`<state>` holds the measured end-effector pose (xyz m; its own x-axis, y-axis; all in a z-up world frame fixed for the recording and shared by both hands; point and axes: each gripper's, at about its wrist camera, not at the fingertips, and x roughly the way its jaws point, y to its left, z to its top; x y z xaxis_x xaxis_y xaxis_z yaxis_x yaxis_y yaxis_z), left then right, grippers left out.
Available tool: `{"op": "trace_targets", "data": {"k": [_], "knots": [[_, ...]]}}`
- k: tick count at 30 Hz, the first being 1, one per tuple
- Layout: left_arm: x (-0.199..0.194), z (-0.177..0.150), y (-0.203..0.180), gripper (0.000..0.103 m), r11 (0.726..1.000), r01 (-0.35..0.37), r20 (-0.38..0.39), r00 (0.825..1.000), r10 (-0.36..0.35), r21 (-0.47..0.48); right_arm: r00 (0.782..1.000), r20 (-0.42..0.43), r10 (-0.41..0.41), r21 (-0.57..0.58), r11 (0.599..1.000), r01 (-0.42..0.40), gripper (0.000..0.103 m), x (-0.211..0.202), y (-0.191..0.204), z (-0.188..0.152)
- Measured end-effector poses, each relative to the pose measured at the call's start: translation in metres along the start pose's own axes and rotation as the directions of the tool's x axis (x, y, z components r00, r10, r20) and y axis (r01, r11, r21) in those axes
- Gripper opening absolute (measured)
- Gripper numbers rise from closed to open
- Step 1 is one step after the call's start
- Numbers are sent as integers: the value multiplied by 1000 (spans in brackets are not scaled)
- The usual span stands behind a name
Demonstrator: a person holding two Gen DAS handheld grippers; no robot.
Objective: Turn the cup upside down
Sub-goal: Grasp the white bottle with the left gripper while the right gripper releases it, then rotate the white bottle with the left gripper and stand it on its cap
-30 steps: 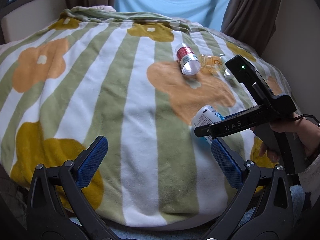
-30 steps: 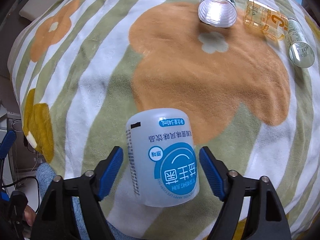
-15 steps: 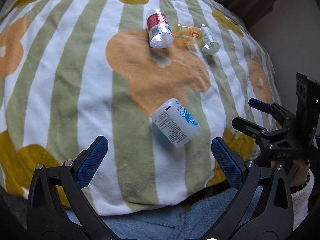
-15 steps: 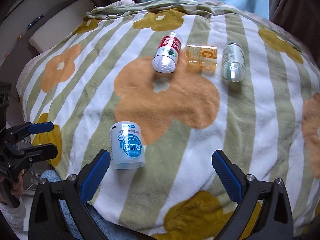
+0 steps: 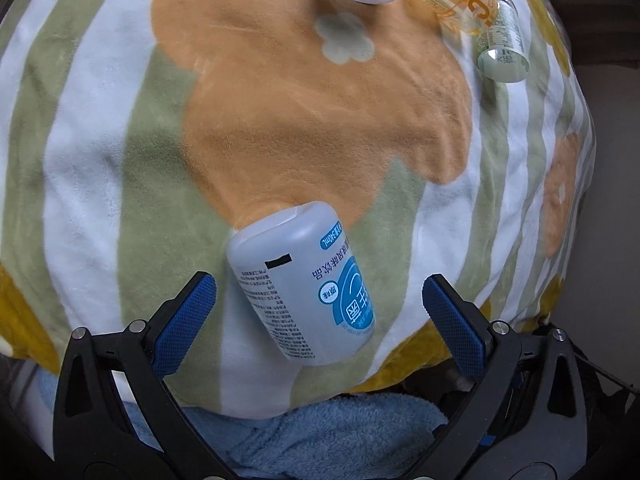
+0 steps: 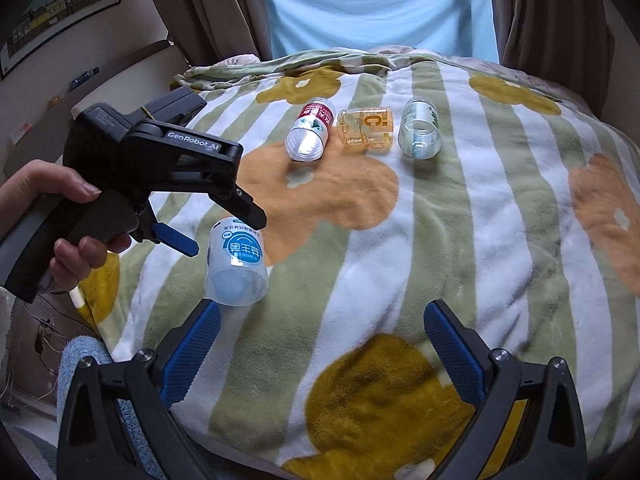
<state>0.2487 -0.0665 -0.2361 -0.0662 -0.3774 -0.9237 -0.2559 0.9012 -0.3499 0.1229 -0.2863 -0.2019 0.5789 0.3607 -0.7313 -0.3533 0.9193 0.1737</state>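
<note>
Closing in since half a second ago, the left gripper (image 5: 318, 300) now has the cup (image 5: 304, 284) lying between its blue pads, where before the cup sat well ahead of them. Its jaws are spread wide, neither pad touching the cup. The cup lies on its side on the striped flower blanket (image 5: 100, 152), tilted, its closed end pointing away from this gripper and to the left, its open mouth toward the gripper's right pad.

In the right wrist view the right gripper (image 6: 320, 342) has pulled back and risen; its jaws are also wide apart and empty. From there the cup (image 6: 236, 266) lies just ahead of its left pad, with the left gripper (image 6: 224, 226) over it, held by a hand (image 6: 70, 220). Well beyond, three bottles lie in a row: red-labelled bottle (image 6: 310, 134), orange bottle (image 6: 366, 130), clear bottle (image 6: 420, 134).
</note>
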Motion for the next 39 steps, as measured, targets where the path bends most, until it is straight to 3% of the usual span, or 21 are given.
{"op": "trace_targets", "data": {"k": [7, 13, 18, 22, 25, 27, 30, 34, 37, 39], "knots": [[14, 13, -3, 101, 994, -93, 11, 996, 94, -52, 995, 42, 92, 52, 994, -94, 102, 7, -10, -14], [25, 18, -3, 82, 989, -141, 3, 990, 142, -37, 987, 63, 151, 88, 984, -156, 102, 7, -18, -15], [30, 19, -1, 66, 988, -152, 7, 988, 152, -25, 985, 75, 154, 98, 982, -161, 102, 5, -19, -16], [23, 20, -2, 65, 989, -148, 60, 987, 147, 13, 985, 80, 155, 95, 982, -162, 102, 3, -17, -17], [5, 19, -2, 65, 987, -149, 155, 978, 138, 58, 985, 82, 151, 95, 983, -159, 102, 3, -17, -17], [-9, 17, -6, 65, 979, -177, 249, 957, 147, 103, 985, 85, 152, 97, 982, -160, 102, 2, -18, -17], [-24, 11, -12, 65, 956, -237, 396, 905, 153, 171, 985, 87, 149, 99, 983, -157, 102, 1, -18, -17], [-34, 1, -11, 65, 936, -271, 555, 825, 105, 226, 986, 85, 141, 102, 984, -149, 102, 2, -18, -17], [-20, -11, -22, 65, 903, -337, 650, 754, 89, 267, 989, 72, 133, 105, 985, -140, 102, 5, -18, -17], [-10, -11, -27, 65, 889, -359, 682, 728, 76, 284, 989, 63, 134, 109, 984, -141, 102, 8, -19, -17]]}}
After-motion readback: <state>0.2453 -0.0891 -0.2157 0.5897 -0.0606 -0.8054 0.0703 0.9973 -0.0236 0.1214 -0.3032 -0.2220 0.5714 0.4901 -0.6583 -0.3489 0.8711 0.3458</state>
